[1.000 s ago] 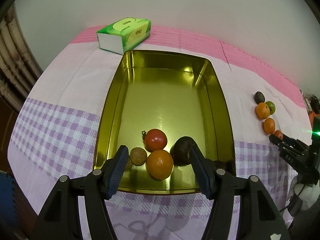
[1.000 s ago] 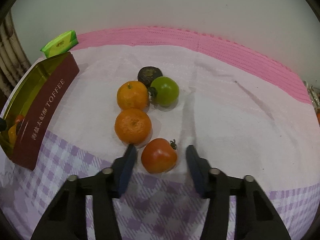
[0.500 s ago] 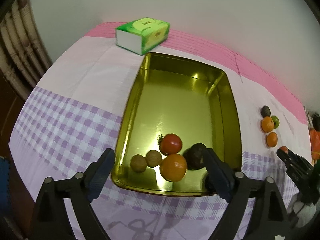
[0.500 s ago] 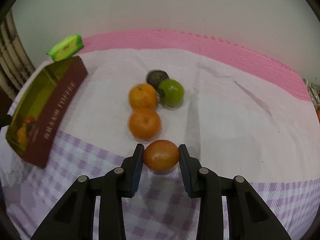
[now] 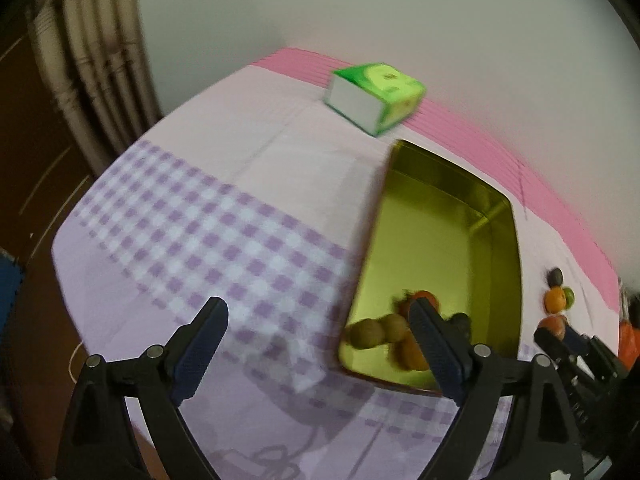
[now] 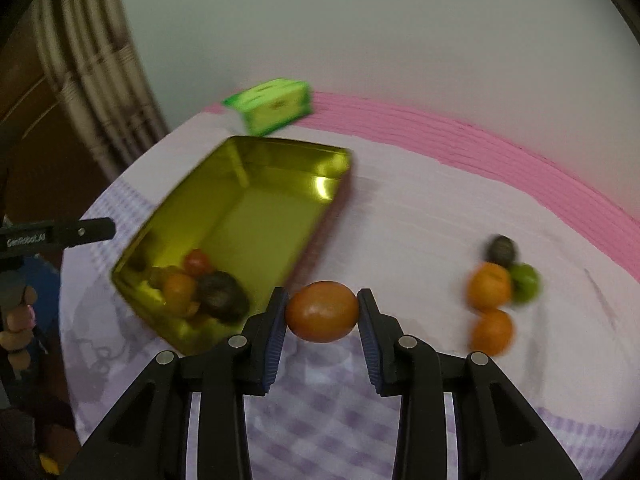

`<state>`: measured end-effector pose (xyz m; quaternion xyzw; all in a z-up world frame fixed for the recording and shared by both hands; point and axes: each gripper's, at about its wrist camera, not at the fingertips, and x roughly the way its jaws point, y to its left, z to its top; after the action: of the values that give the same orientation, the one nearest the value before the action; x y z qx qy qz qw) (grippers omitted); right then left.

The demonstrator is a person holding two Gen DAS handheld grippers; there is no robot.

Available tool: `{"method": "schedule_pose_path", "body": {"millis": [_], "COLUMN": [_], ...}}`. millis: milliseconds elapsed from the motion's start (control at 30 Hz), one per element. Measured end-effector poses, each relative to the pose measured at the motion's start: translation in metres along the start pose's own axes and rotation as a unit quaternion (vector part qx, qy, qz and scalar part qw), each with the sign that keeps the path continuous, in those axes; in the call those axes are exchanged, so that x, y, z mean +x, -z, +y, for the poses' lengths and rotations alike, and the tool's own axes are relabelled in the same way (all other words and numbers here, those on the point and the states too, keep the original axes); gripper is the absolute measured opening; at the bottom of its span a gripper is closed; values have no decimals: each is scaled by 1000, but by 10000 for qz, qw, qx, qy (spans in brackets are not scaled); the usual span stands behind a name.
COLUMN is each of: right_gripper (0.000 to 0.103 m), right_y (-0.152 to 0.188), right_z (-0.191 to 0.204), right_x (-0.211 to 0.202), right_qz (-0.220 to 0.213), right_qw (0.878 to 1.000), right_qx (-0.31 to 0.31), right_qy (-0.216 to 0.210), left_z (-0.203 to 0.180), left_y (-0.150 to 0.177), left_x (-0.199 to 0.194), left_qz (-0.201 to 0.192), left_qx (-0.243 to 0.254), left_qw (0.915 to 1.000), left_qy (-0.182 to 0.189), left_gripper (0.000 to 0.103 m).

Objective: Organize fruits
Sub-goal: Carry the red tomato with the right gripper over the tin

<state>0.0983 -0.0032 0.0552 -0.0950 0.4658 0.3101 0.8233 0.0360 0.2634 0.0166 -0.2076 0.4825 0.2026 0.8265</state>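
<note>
My right gripper [image 6: 322, 314] is shut on an orange-red tomato [image 6: 322, 312] and holds it above the tablecloth, just right of the gold tin tray [image 6: 256, 216]. The tray holds several fruits: a red tomato [image 6: 198, 262], an orange [image 6: 178, 288] and a dark fruit [image 6: 220, 294]. Two oranges [image 6: 488, 286], a green fruit [image 6: 526, 282] and a dark fruit [image 6: 502, 248] lie on the cloth to the right. My left gripper [image 5: 316, 346] is open and empty over the checked cloth, left of the tray [image 5: 448, 248].
A green tissue box [image 5: 374, 96] stands behind the tray near the pink cloth border; it also shows in the right wrist view [image 6: 274, 106]. Curtains [image 5: 96, 64] and dark wood lie past the table's left edge.
My right gripper lifted the tomato and swung left toward the tray. My left gripper pulled back and to the left, away from the tray, staying open.
</note>
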Motion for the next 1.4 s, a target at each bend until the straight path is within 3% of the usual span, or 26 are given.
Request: {"method": "schedule_pose_path", "body": {"millis": [400, 1400], "right_gripper": [36, 37], "right_y": [0, 3], "right_z": [46, 54], "right_x": [37, 50], "right_qz": [365, 553], "right_qw": [9979, 9960], "right_qx": [-468, -647], "right_qy": [-254, -257], "left_z": [45, 41], "left_y": [6, 9], "left_x": [-9, 2], "left_qz": [-30, 68], "left_qx": [-536, -439], "left_qw": [9984, 9988], "left_qy": [-166, -184], "left_gripper": [90, 90]}}
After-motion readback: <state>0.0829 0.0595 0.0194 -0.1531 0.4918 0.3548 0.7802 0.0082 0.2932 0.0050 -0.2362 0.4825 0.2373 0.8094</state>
